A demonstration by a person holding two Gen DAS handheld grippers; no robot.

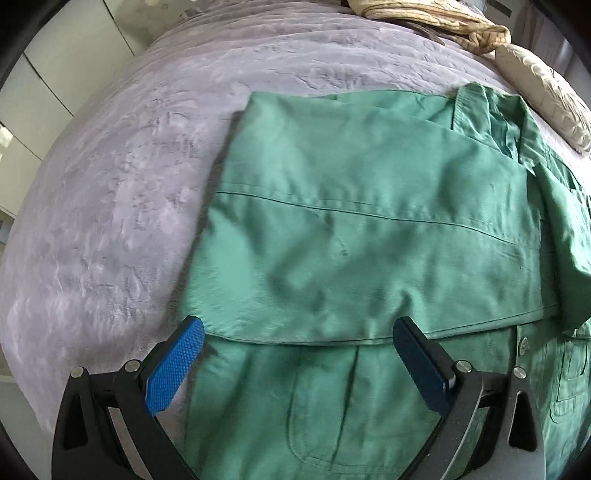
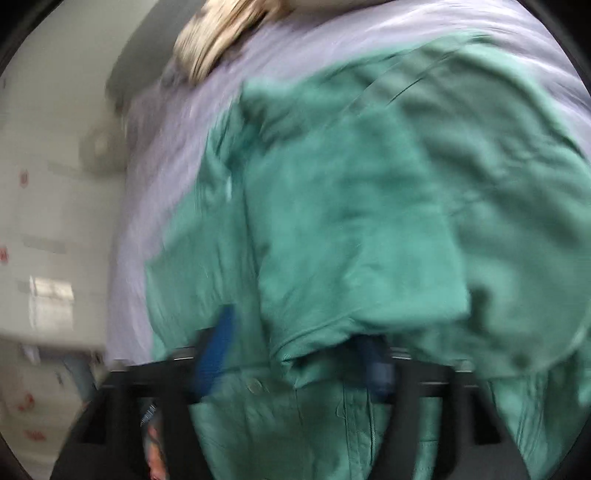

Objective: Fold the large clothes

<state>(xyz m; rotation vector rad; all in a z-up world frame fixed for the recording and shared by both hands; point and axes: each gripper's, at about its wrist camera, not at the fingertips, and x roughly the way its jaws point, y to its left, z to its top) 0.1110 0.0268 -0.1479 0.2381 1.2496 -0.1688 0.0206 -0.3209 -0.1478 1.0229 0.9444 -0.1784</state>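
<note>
Left wrist view looks down on a green work garment (image 1: 351, 229) spread over a lilac plush bed cover (image 1: 110, 206). A wide folded panel of the green cloth lies across the middle, a stitched seam running from left to right over it, and its lower hem rests on a lower layer that shows a pocket (image 1: 325, 417) and a button (image 1: 523, 345). At the upper right the garment's collar (image 1: 491, 110) stands rumpled, and a loose fold drapes down the right side. Beyond the collar, at the far edge of the bed, lie a cream striped cloth (image 1: 443, 22) and a pale quilted cushion (image 1: 546, 103).

The left gripper (image 1: 297, 334) hovers over the hem with its jaws set wide apart and nothing pinched between them; the blue pad of one finger sits over the cover just beside the garment's left edge, the other finger over the green cloth.

Right wrist view is smeared by motion blur. It shows the same green garment (image 2: 369, 221) filling most of the frame, with a folded flap lying across the middle and a buttoned front below it. The right gripper (image 2: 295, 354) has its jaws parted; the flap's edge hangs between the blue pads, and the blur hides whether either pad presses on it. The lilac cover (image 2: 177, 155) runs along the left of the garment, with pale cabinets (image 2: 55, 206) further left.
</note>
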